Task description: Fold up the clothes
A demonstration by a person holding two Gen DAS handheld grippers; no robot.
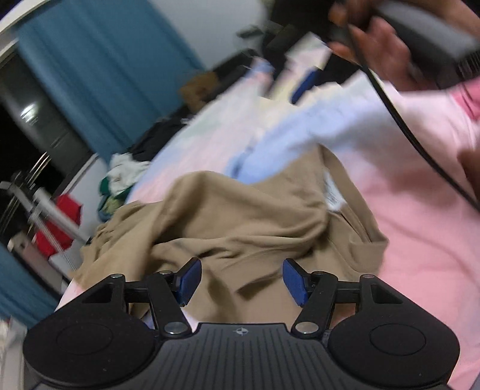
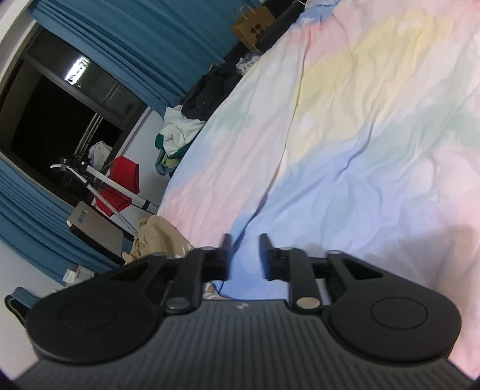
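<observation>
The tan garment (image 1: 240,216) lies crumpled on the pastel bedsheet (image 1: 420,240), bunched into soft ridges and hollows, with a white label (image 1: 334,192) showing at an opening on its right side and a flat band of the same cloth running down beside it. In the left wrist view the left gripper (image 1: 240,280) hangs just over the near part of this heap, its blue-padded jaws standing well apart with only loose cloth below them and nothing pinched. From the right wrist view a small part of the same garment (image 2: 153,237) shows at the bed's edge, left of the right gripper (image 2: 245,258), whose jaws stand partly apart over bare blue and pink sheet with nothing between them. The picture from the left is blurred; at its top right a hand (image 1: 378,45) grips a grey handle, and a black cable (image 1: 414,135) trails from it across the sheet. Containers are few: a brown paper bag (image 2: 253,28) with handles stands beyond the far end of the bed, and what it holds cannot be seen. Beside the bed a pile of clothes (image 2: 180,132), white, green and dark, lies loose. A red cloth (image 2: 124,183) hangs over a drying rack (image 2: 120,183), before teal curtains (image 2: 135,39) and a dark window (image 2: 45,120).
</observation>
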